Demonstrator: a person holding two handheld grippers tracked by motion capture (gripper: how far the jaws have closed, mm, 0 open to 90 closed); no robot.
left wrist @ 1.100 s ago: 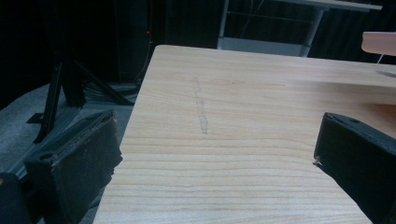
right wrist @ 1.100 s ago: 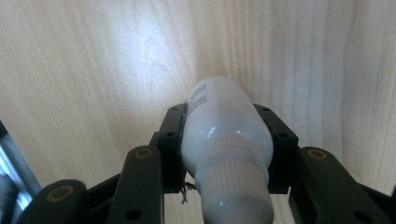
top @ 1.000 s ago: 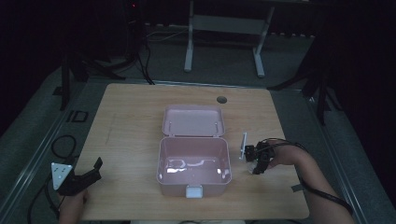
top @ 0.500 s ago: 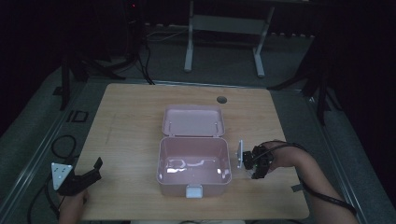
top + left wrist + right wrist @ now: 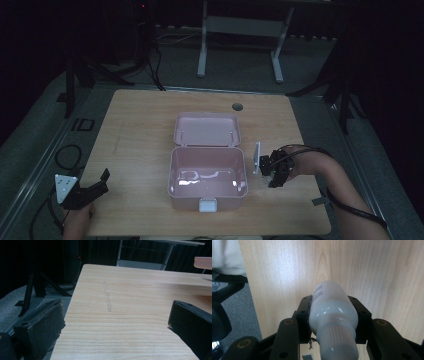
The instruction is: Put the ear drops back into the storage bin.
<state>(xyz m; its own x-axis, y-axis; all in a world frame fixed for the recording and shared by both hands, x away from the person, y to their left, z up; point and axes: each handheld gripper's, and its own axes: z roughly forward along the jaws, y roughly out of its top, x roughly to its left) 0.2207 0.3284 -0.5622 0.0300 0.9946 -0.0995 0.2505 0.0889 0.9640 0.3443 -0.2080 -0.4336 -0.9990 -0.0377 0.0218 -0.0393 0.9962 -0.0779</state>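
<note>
Here, at a pale wooden counter in a dim room, a person is working with a hand-held gripper in each hand. The right hand-held gripper is clamping a small white plastic bottle between its two black jaws, the pads pressing on either side of the bottle's body. In the right gripper view the bottle's ribbed cap is pointing toward the camera and its printed label is facing away, with the counter's wood grain lying beneath it. In the high view the right hand-held gripper is hanging just beside the right wall of an open pink box; whether the bottle is touching the counter cannot be told. The box is sitting near the middle of the counter, its lid folded back flat behind it and a pale latch showing on its front wall.

The left hand-held gripper is sitting at the counter's near left corner, well apart from the box. In the left gripper view its jaws are standing wide open with nothing between them, bare wood stretching ahead. A person's hand is gripping it from below.
</note>
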